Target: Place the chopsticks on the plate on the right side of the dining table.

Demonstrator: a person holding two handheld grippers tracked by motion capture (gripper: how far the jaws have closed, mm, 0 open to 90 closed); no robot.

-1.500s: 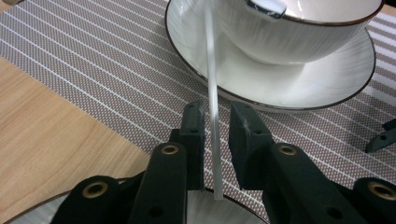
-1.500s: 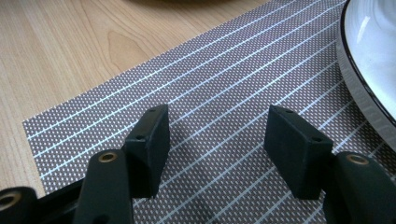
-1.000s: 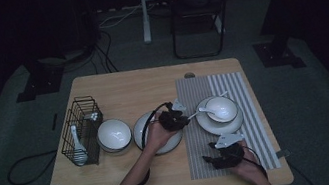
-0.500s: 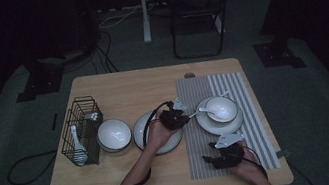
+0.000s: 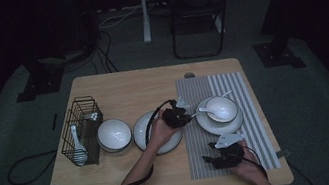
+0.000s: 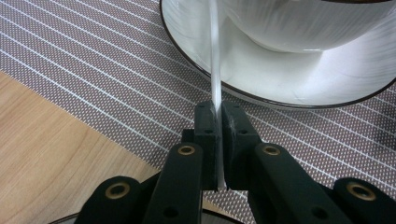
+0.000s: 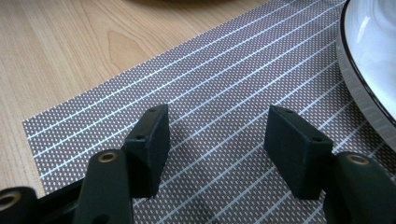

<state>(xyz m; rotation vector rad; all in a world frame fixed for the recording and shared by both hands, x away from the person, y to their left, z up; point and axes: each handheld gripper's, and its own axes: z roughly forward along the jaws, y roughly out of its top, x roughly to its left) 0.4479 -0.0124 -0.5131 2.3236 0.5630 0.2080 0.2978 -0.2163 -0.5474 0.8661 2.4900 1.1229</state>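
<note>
— Where's the spoon [image 6: 215, 56]?

— Its thin white handle is pinched tight between the left gripper [image 6: 218, 122]'s jaws, the bowl end resting in the white bowl [image 5: 221, 108] on the dark-rimmed plate [image 6: 299, 88], on the striped placemat [image 5: 242, 84] toward the table's right edge.

— And the other tongs?

— The right gripper [image 7: 217, 140] hovers low over the mat near the front edge, jaws apart, holding nothing.

— The surface, the room?

— A pale wooden table [image 5: 125, 84] in a dark room (grey floor, a chair [image 5: 197, 11] beyond the far edge). The back half lies bare; a second plate [image 5: 151, 130], another bowl [image 5: 113, 134] and a wire rack [image 5: 80, 129] line up toward the left edge.
</note>
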